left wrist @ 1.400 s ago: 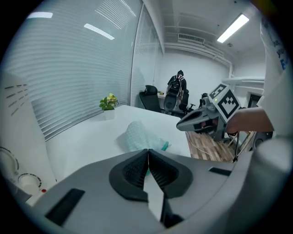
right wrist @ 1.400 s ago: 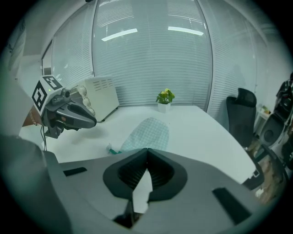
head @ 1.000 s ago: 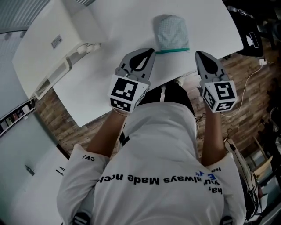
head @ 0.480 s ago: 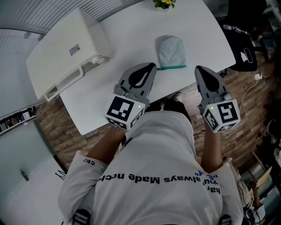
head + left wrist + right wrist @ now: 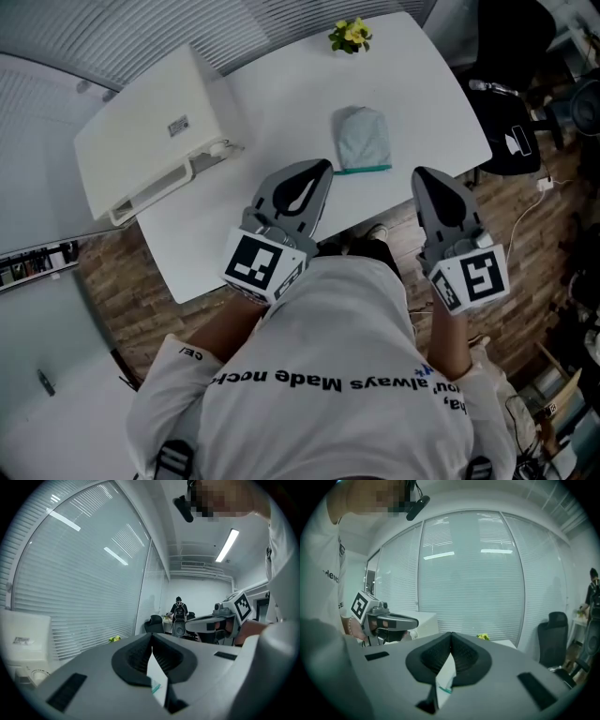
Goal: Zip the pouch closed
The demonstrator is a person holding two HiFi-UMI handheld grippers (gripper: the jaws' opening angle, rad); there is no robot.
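A pale green pouch (image 5: 364, 137) lies on the white table (image 5: 281, 94), its teal zipper edge (image 5: 364, 170) facing me. My left gripper (image 5: 323, 165) hovers over the table's front edge, just left of that zipper edge, jaws shut with nothing held. The right gripper (image 5: 419, 172) hangs to the right of the pouch, past the table's edge, also shut and empty. In the left gripper view the shut jaws (image 5: 151, 638) show a sliver of table and teal below them. The right gripper view shows the same for its jaws (image 5: 451, 634).
A white boxy machine (image 5: 150, 141) sits on the table's left part. Yellow flowers (image 5: 350, 35) stand at the far edge. A black chair (image 5: 511, 141) is right of the table, over wood flooring. Window blinds lie beyond. A person (image 5: 178, 611) stands far off.
The head view has pulled back, so the table and pouch look smaller and the flowers have come into view. Both grippers stay shut near the table's front edge.
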